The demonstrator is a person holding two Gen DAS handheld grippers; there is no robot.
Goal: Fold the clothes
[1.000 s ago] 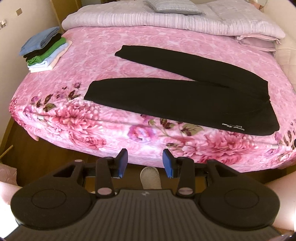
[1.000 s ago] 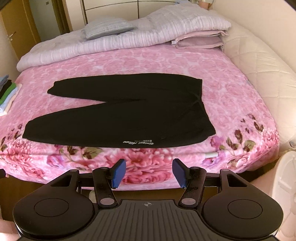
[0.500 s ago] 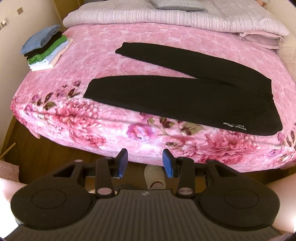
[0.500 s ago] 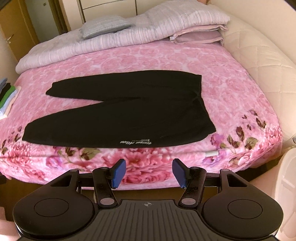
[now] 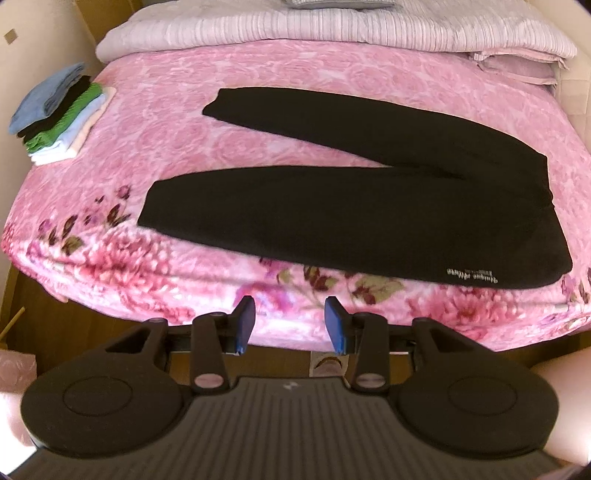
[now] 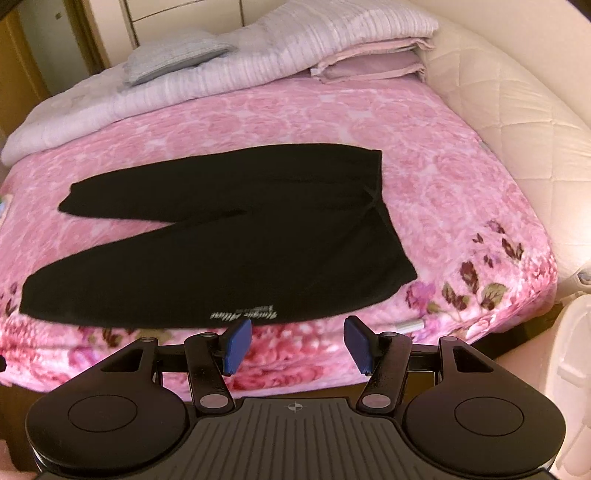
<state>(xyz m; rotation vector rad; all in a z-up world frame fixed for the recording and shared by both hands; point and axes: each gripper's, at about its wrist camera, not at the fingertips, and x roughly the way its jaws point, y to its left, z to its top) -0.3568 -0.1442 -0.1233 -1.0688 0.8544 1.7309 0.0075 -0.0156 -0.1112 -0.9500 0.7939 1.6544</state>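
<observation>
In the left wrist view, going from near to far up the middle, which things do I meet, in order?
Left tongs, open → front edge of the pink floral bedspread → black trousers → folded lilac quilt at the far end.

Bed (image 5: 155, 122): black trousers (image 5: 369, 206), clothes stack (image 5: 59, 114)
</observation>
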